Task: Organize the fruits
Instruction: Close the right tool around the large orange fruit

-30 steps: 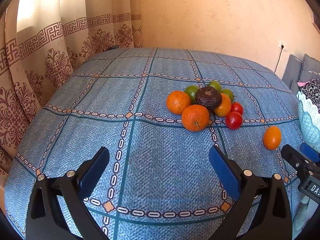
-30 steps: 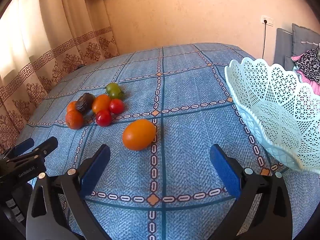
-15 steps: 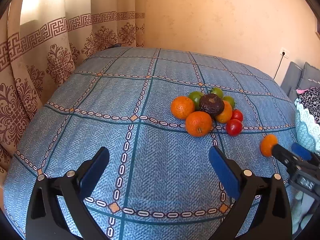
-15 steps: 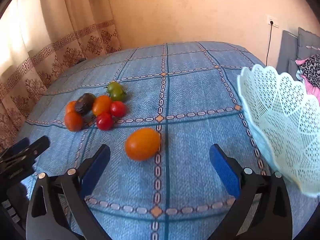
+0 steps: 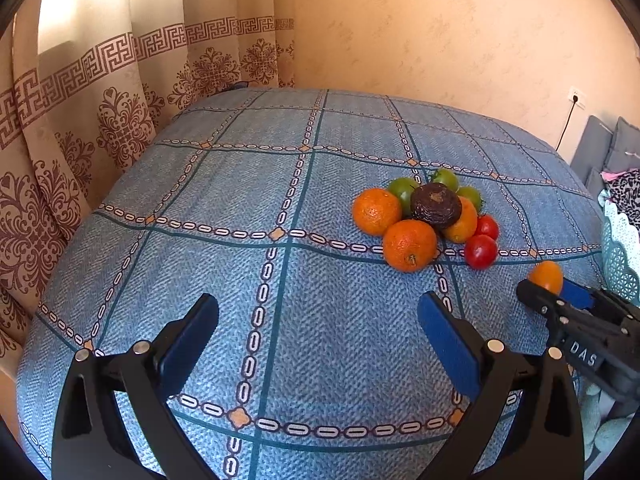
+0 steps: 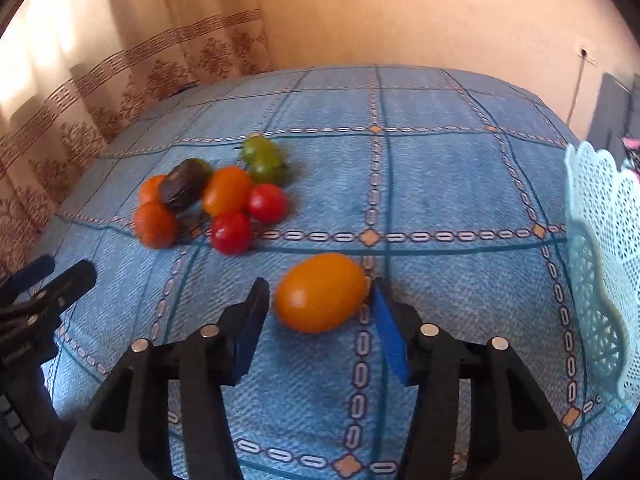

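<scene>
1. The right gripper points down at a blue checked cloth, and its jaws are closing around a lone orange oval fruit that lies on the cloth between its two blue-padded fingers.
2. The right-hand pad sits at the fruit's edge, apparently touching. A thin gap shows between the left-hand pad and the fruit, so the fruit is not yet firmly pinched.
3. Beyond the fingertips and to their left lies a tight pile of fruit, well apart from the lone fruit: two oranges, a dark wrinkled fruit on top, an orange oval one, two red tomatoes and several green ones at the back.
4. To the right of the right fingers stands a pale blue lattice basket, near the gripper but not touching it. What it holds cannot be seen.
5. The left gripper hovers over bare cloth with its jaws spread wide and nothing between them.
6. Ahead of the left fingers and to the right sits the same pile, with an orange nearest and the dark fruit resting on the others.
7. Far right of the left fingers, the right gripper's tips flank the lone fruit.
8. Patterned beige curtains hang beyond the cloth on the left.
</scene>
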Demonstrator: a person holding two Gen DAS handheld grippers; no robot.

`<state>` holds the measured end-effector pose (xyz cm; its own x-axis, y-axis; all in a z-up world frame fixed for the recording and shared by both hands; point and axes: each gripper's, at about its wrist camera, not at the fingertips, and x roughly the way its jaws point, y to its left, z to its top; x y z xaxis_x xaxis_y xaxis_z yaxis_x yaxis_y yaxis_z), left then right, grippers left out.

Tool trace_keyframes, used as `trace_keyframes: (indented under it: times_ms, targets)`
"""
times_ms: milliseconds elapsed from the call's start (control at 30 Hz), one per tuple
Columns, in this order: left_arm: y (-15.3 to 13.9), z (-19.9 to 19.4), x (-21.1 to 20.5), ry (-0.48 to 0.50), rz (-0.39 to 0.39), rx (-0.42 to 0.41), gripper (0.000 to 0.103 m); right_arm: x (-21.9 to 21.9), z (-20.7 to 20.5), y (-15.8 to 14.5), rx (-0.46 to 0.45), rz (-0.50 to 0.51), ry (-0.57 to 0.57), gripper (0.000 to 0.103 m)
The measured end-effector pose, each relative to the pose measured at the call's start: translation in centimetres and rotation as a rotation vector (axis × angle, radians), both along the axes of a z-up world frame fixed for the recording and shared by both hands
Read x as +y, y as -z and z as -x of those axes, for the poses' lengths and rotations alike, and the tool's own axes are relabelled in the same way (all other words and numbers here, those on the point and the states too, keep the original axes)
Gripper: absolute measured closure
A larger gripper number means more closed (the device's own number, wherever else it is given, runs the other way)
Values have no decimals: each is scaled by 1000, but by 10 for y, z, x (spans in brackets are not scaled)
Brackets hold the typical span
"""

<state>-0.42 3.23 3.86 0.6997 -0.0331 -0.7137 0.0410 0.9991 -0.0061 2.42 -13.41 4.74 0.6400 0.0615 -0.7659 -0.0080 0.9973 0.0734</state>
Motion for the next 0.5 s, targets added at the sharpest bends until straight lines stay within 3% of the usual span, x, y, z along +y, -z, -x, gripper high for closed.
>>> trace_keyframes:
  times_ms: [100,500]
  targets:
    - [-1,-3,-4,2,-6,10,5,4,2,-4,-23,1,-9,61]
    - [-1,-20,-34,48,-69,26,5,-5,8,-11,-50,-73,-13,62]
